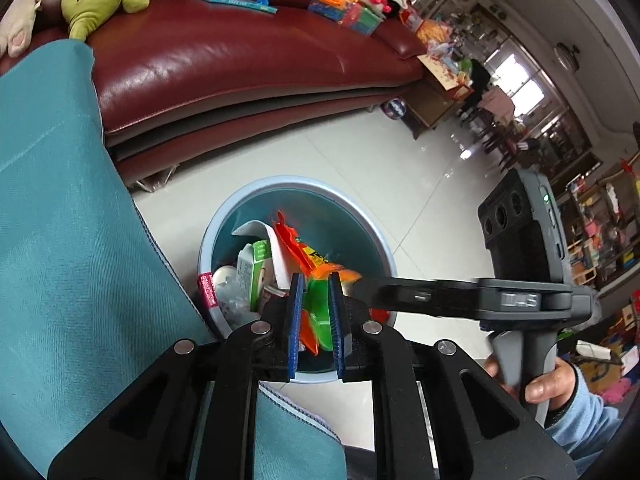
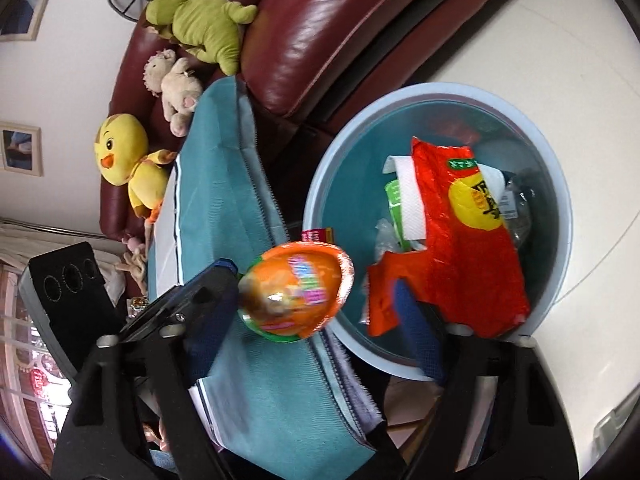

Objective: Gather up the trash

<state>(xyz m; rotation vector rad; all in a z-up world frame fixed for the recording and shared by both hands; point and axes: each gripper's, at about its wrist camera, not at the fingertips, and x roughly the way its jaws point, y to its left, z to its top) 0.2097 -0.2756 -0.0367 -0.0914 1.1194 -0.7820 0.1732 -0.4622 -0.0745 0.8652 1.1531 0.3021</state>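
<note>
sofa (image 1: 224,60): dark red leather, shining glossy
table cover (image 1: 52,240): teal woven cloth, looking matt
bin (image 2: 560,208): smooth plastic
wrapper (image 2: 468,240): glossy crinkled foil
floor (image 1: 380,168): gleaming tile

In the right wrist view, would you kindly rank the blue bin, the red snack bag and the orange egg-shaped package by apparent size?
1. Blue bin
2. Red snack bag
3. Orange egg-shaped package, though it sits nearer the camera, so it looks enlarged.

An orange egg-shaped package (image 2: 298,290) sits blurred at frame centre between the right gripper's (image 2: 316,304) parted jaws. Right of it, a blue bin (image 2: 320,184) holds a red wrapper (image 2: 468,248). Plush toys (image 2: 200,20) line the upper left.
</note>
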